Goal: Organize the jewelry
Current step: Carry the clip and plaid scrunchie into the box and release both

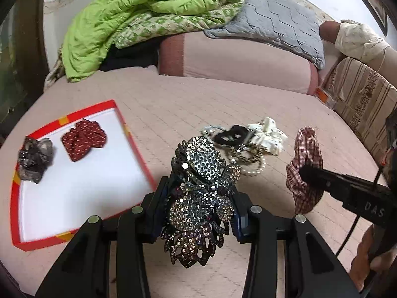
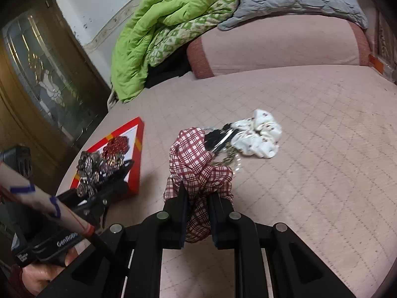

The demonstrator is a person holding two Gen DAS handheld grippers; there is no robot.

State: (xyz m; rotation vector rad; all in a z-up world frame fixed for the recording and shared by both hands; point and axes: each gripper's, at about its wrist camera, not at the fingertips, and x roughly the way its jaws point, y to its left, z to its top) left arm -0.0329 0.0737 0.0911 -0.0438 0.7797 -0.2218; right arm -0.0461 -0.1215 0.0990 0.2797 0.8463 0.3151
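**Both grippers holding hair pieces above the pink bed**

Left wrist view: A quilted pink bedspread (image 1: 198, 104) is filling the scene, with a green quilt (image 1: 139, 17) and a grey pillow (image 1: 273, 19) lying at the far end. The left gripper (image 1: 198, 198) is clamping a rhinestone hair clip (image 1: 201, 193) between its fingers, just right of the red-rimmed box (image 1: 74, 193). A dark red bow (image 1: 84, 140) and a grey scrunchie (image 1: 36, 159) are resting inside the box. A small pile of beaded bracelets (image 1: 245, 154) is sitting beyond the clip, touching a white scrunchie (image 1: 269, 136).

Right wrist view: The same bedspread is spreading below. The right gripper (image 2: 198, 208) is pinching a red plaid scrunchie (image 2: 198, 168), which is hanging between its fingers, near the white scrunchie and well apart from the box.
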